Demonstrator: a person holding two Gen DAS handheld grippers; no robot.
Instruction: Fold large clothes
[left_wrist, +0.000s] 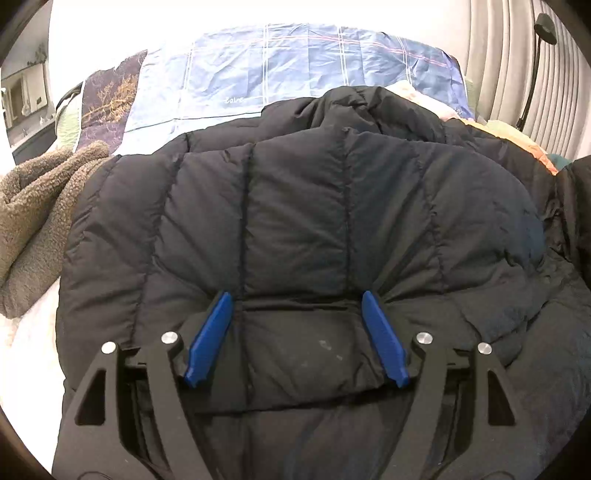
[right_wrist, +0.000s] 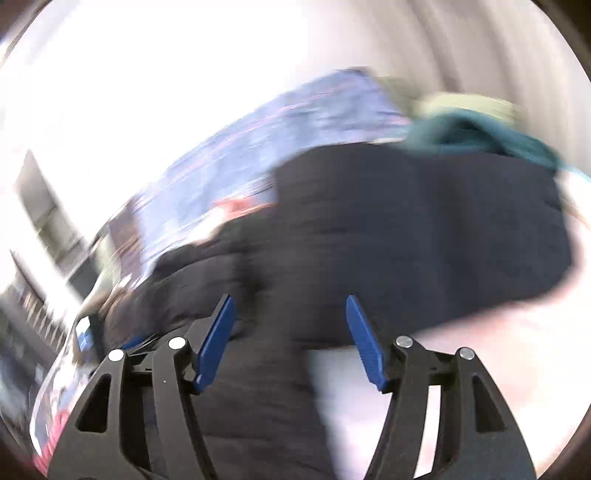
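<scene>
The left wrist camera looks forward and steeply down along its gripper's blue fingers (left_wrist: 210, 336), close over a black puffer jacket (left_wrist: 295, 221), with a blue checked sheet (left_wrist: 295, 62) beyond. The right wrist camera, tilted and motion-blurred, faces the same jacket (right_wrist: 406, 229) and sheet (right_wrist: 266, 147) from nearby.

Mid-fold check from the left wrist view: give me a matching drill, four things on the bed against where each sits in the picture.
Things:
1. black puffer jacket
2. brown fleece
3. blue checked sheet
4. black lamp

Places:
A. upper right, against the pleated curtain
B. left edge, beside the jacket
C. centre, under the open left hand-held gripper
D. top, behind the jacket

Pairs: 1-C, 2-B, 3-D, 4-A
</scene>
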